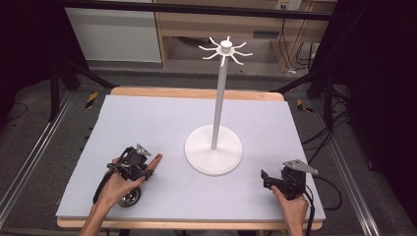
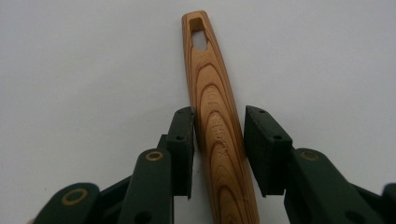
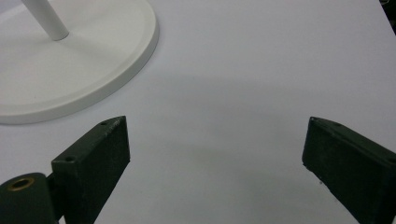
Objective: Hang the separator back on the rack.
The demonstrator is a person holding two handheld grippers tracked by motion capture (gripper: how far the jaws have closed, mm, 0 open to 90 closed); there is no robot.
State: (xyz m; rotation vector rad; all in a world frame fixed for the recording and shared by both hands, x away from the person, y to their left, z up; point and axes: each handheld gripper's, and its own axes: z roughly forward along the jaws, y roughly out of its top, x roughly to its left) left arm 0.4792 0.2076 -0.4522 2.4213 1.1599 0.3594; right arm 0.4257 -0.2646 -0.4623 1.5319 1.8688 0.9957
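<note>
A utensil lies on the table at the front left. Its wooden handle [image 1: 155,161] [image 2: 219,135] has a slot hole at the far end, and its metal bowl [image 1: 129,197] sits under the person's left hand. My left gripper [image 1: 147,169] [image 2: 217,119] straddles the handle, with the jaws close on either side and narrow gaps still showing. My right gripper [image 1: 265,179] [image 3: 215,140] rests wide open over bare table at the front right, holding nothing. A white stand [image 1: 213,150] [image 3: 70,56] with a round base, a thin pole and a ring of hooks [image 1: 225,49] on top stands mid-table.
The table [image 1: 147,118] has a pale lavender top with a wooden rim. The stand's base lies just ahead and left of my right gripper. Black frame legs and cables run along both sides on the floor, and shelving stands at the back.
</note>
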